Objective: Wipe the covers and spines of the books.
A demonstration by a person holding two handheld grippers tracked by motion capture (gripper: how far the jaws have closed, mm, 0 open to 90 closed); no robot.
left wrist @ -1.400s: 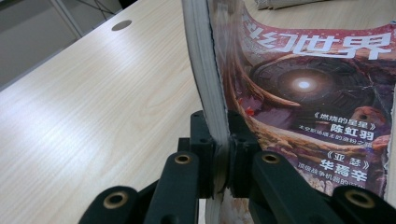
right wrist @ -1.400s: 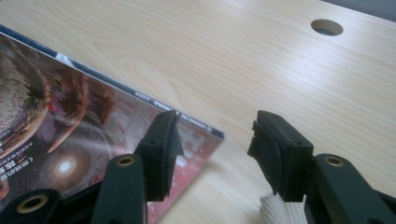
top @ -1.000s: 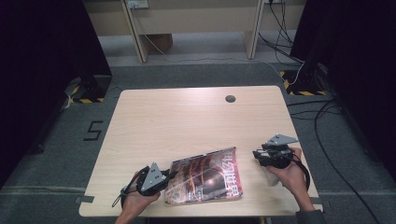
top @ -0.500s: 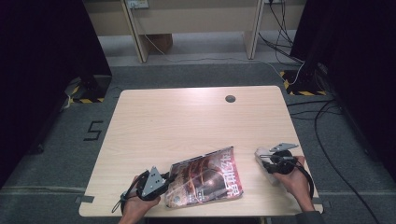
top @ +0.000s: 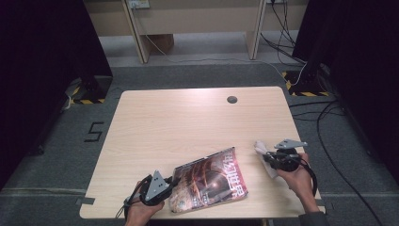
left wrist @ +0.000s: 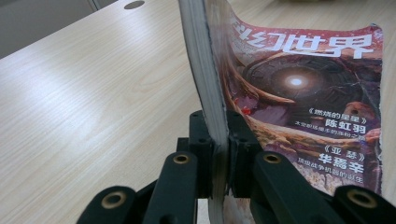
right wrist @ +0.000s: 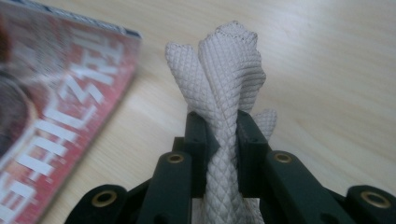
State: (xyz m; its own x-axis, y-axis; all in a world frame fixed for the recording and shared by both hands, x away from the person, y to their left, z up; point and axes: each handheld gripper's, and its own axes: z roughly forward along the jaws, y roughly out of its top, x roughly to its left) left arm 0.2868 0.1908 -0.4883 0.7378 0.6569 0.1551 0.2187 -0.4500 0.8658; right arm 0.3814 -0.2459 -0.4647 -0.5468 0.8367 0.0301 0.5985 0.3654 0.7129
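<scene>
A magazine (top: 209, 181) with a red cover lies near the front edge of the wooden table (top: 188, 117). My left gripper (top: 168, 184) is shut on its left edge, and in the left gripper view the page block (left wrist: 205, 70) is pinched between the jaws (left wrist: 219, 128). A white textured cloth (top: 260, 148) sits to the magazine's right. My right gripper (top: 267, 156) has just been closing and now pinches the bunched cloth (right wrist: 229, 60) between its pads (right wrist: 223, 126).
A dark round hole (top: 232, 99) sits near the table's far edge. Cables (top: 324, 122) run across the grey floor to the right. Wooden desk legs (top: 139, 33) stand behind the table. A "5" mark (top: 94, 132) is on the floor at left.
The right gripper's jaws have closed onto the white cloth, with the hand barely shifting. The left gripper and the magazine have stayed in place.
</scene>
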